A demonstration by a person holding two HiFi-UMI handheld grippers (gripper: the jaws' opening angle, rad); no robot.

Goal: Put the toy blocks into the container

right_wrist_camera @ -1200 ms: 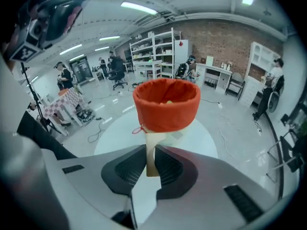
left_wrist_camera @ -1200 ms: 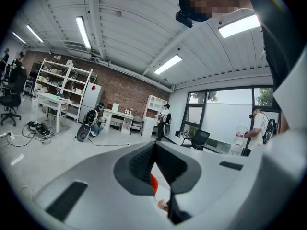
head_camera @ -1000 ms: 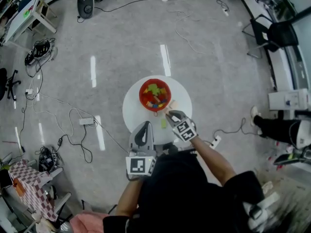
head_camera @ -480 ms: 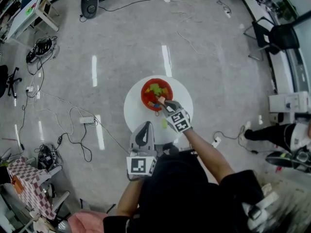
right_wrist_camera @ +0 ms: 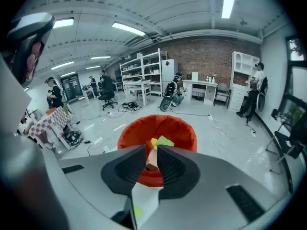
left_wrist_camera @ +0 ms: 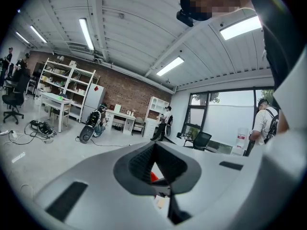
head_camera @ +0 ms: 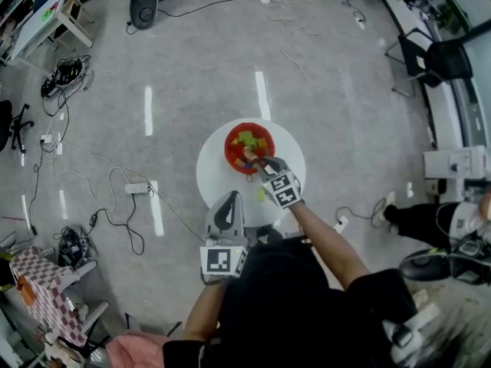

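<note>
Right now we hold the right hand-held gripper point(head_camera: 255, 160) at the near rim of the red container point(head_camera: 232, 139), which stands on the far half of the round white table point(head_camera: 211, 176). Its jaws are drawn narrow onto a tan toy block point(right_wrist_camera: 152, 158), with a pad pressed on either side of it. From the right gripper view the block hangs in front of the container's near wall and open mouth, though we cannot tell whether it is already past the rim. Inside the container lie other toy blocks point(right_wrist_camera: 161, 141), yellow and green among them. One green block point(head_camera: 261, 195) lies on the table, on the near side of the right hand-held gripper. We hold our left hand-held gripper point(head_camera: 226, 200) at the table's near edge, well apart from the container, its jaws brought together at the tips with nothing gripped.
</note>
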